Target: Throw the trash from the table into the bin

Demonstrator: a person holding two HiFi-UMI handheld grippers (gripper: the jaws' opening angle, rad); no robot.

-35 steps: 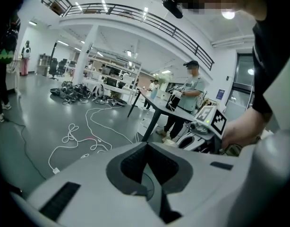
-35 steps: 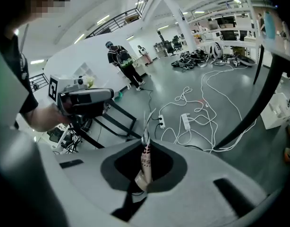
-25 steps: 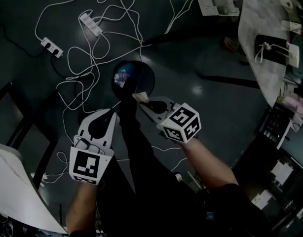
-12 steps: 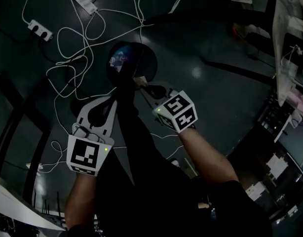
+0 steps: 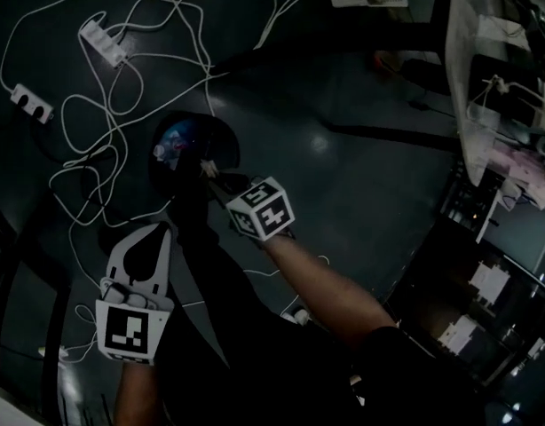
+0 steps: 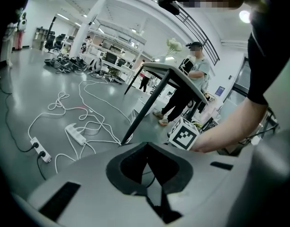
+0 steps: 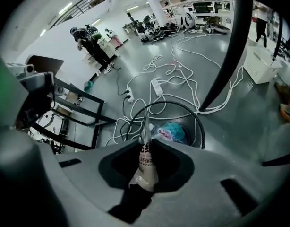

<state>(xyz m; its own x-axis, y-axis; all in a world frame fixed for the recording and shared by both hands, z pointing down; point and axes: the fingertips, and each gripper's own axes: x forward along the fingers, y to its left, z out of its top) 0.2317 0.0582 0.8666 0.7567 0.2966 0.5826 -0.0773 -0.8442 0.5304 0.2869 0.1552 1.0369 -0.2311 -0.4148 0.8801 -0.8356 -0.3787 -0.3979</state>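
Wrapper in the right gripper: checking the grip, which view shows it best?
Right gripper view: the wrapper sits pinched between shut jaws above the bin. Head view shows only its pale tip; left gripper view shows none of it.

Right gripper [image 5: 213, 175] angled down, jaws clamping a wrapper [image 7: 145, 167]; left gripper [image 6: 147, 148] closed.

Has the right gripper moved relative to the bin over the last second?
Yes. Against the round black bin, the right gripper, its jaws shut on a pale printed wrapper, has come down closer to the rim in the head view.
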